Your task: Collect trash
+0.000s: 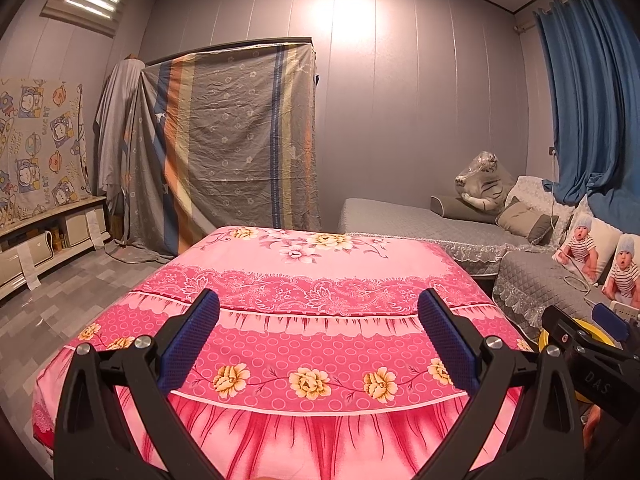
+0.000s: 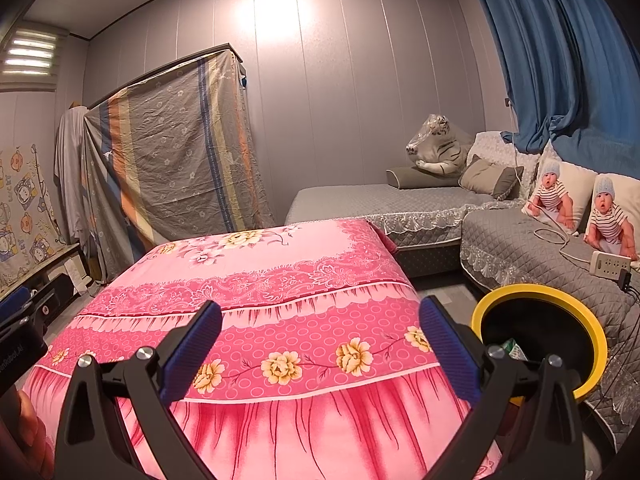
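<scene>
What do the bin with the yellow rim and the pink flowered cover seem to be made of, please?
The bin: probably plastic, judging by its smooth, evenly yellow moulded rim and dark inside wall. The pink flowered cover: woven printed fabric with a matte finish; it drapes over the edge and shows soft folds. What lies beneath it is hidden.

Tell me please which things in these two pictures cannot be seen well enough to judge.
- Yellow-rimmed bin: right wrist view, the right gripper finger covers part of its inside; only a scrap of green-white trash shows.
- Same bin, left wrist view: mostly hidden behind the right gripper's body.
- Pink table cover: whatever lies beneath it is hidden.
- Striped sheet: the furniture under it is covered.
- Left gripper: open, empty.
</scene>
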